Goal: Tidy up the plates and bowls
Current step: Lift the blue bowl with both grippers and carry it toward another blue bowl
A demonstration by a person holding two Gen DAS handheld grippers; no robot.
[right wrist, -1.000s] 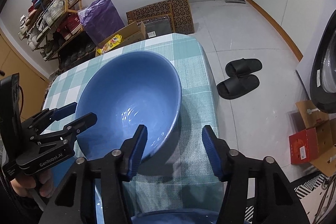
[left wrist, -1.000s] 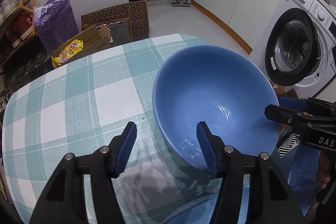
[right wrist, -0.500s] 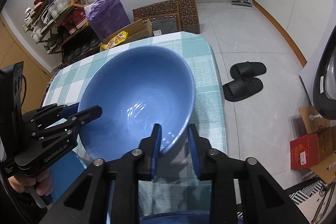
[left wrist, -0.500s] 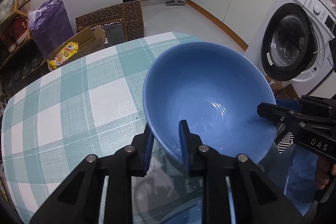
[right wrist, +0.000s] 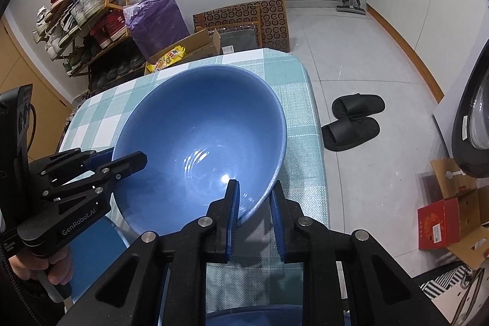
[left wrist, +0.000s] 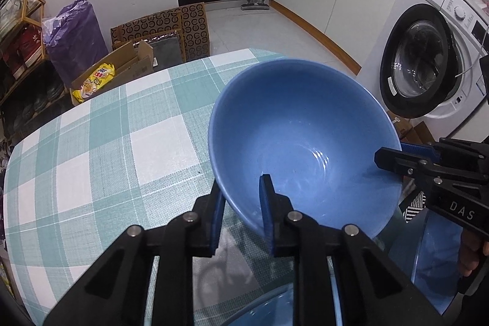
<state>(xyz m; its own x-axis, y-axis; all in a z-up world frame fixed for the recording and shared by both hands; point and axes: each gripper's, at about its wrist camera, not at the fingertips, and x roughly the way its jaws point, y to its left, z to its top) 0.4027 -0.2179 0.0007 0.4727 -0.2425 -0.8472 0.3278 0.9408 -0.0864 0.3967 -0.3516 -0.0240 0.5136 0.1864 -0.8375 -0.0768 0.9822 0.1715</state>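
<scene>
Bowl point(left wrist: 302, 142), big and blue, sits tilted above the checked tablecloth point(left wrist: 107, 148) toward the table's right side, its hollow empty and shining under the room light. The left gripper point(left wrist: 241, 194) has just closed on the bowl's near left rim, one blue pad inside the wall and one outside, where a second ago the jaws stood wide with the rim merely between them. The right gripper point(right wrist: 255, 197) has done the same on the near right rim, also pinching the wall between its pads. Each tool shows up in the other's view at the opposite side of the bowl, so the grip is two-sided and looks fairly balanced. That change suggests the grasp is made and a lift is about to follow. Just below the tools, at the near edge, part of another blue dish point(right wrist: 253, 318) shows, likely the place to stack it, though I cannot tell its shape. Farther off lie slippers point(right wrist: 354, 121) on the floor, a washing machine point(left wrist: 428, 57) on the right, and cardboard boxes point(left wrist: 128, 66) beyond the table.
</scene>
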